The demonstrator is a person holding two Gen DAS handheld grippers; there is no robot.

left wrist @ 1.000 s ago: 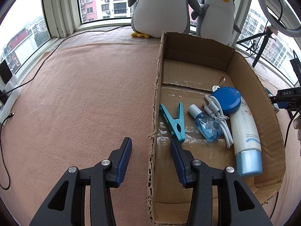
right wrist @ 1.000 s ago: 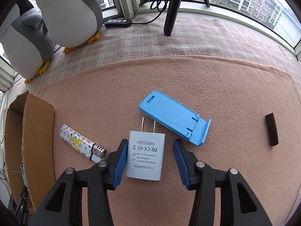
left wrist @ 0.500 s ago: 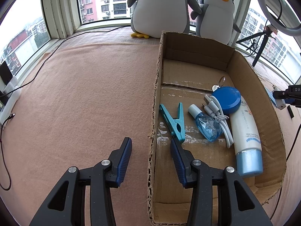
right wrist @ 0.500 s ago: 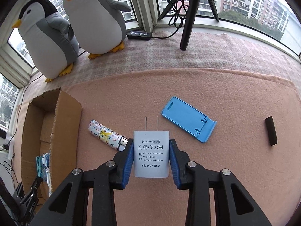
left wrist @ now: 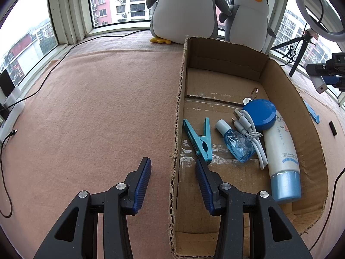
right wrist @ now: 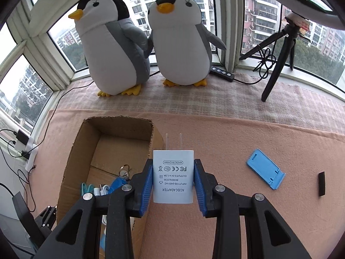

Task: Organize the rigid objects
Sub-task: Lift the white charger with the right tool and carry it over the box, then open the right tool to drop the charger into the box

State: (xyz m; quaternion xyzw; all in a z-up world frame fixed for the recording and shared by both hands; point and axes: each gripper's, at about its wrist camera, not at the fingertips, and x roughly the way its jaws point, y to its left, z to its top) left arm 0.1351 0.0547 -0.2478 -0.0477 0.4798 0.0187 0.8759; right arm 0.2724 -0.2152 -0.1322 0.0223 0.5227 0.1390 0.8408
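My right gripper (right wrist: pixel 173 178) is shut on a white AC adapter (right wrist: pixel 172 178), prongs pointing away, held in the air by the right wall of the cardboard box (right wrist: pixel 86 149). In the left wrist view the box (left wrist: pixel 286 99) holds a teal clothespin (left wrist: pixel 200 140), a small blue bottle (left wrist: pixel 236 144), a white cable (left wrist: pixel 252 133), a round blue case (left wrist: pixel 261 114) with a key ring, and a white tube (left wrist: pixel 282 151). My left gripper (left wrist: pixel 173 176) is open and straddles the box's left wall. The right gripper with the adapter (left wrist: pixel 319 84) shows at the far right.
Two plush penguins (right wrist: pixel 179 41) sit at the window behind the box. A blue phone stand (right wrist: pixel 266 171) and a small black block (right wrist: pixel 321 183) lie on the pink blanket to the right. A tripod (right wrist: pixel 278 60) and cables stand near the window sill.
My right gripper closed on the adapter, lifted it off the blanket and carried it left toward the box. The patterned lighter is out of view. The left gripper has stayed put.
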